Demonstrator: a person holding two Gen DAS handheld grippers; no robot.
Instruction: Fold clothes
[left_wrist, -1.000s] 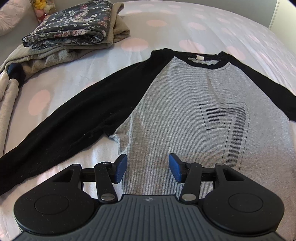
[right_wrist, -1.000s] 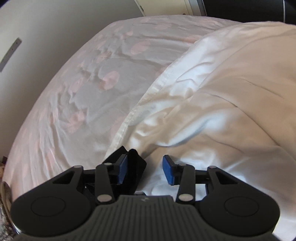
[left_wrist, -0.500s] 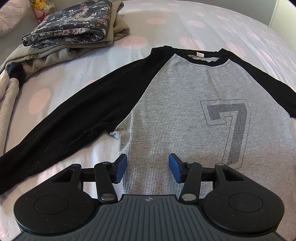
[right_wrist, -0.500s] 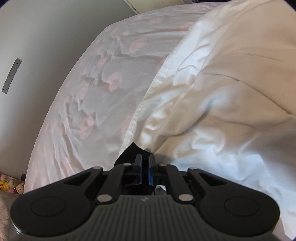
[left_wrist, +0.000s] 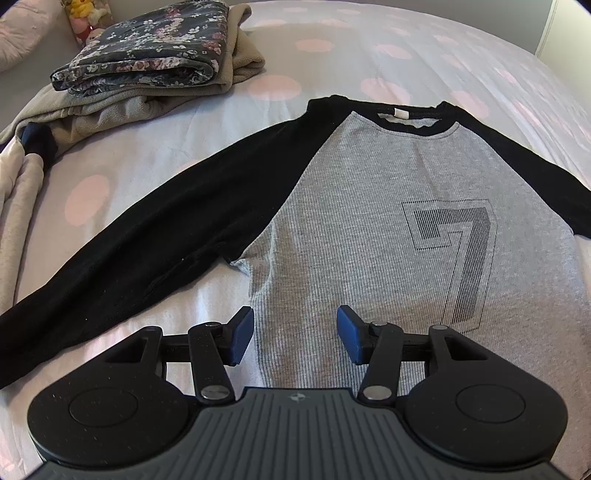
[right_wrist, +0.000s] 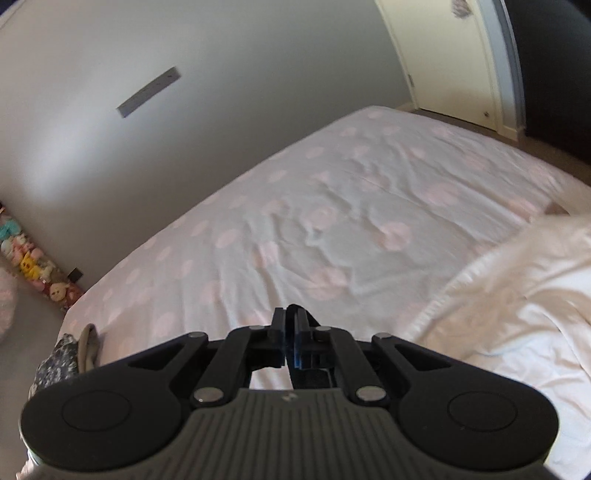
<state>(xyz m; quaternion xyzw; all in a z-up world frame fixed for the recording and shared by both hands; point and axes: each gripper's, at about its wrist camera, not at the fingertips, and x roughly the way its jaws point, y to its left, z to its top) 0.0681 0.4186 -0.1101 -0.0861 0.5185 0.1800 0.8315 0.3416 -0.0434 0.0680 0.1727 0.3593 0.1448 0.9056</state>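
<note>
Left gripper (left_wrist: 294, 334): jaws wide apart, holding nothing, hovering over the near hem of the raglan shirt (left_wrist: 373, 229).
Right gripper (right_wrist: 291, 341): jaws pressed together on a scrap of black fabric, probably the shirt's right sleeve end.
Shirt: flat, face up on the dotted bedsheet (left_wrist: 110, 162), left sleeve (left_wrist: 147, 236) stretched out to the near left.
Doing it well: carry the pinched sleeve across the chest low and taut; use the free gripper to pin the body.
Left view only: the whole shirt and the folded pile (left_wrist: 147, 62) far left.
Right view only: the white duvet (right_wrist: 517, 314), wall and door.

Grey wall (right_wrist: 229, 92), cream door (right_wrist: 454, 55), pink-dotted bed (right_wrist: 295, 221), daylight.
</note>
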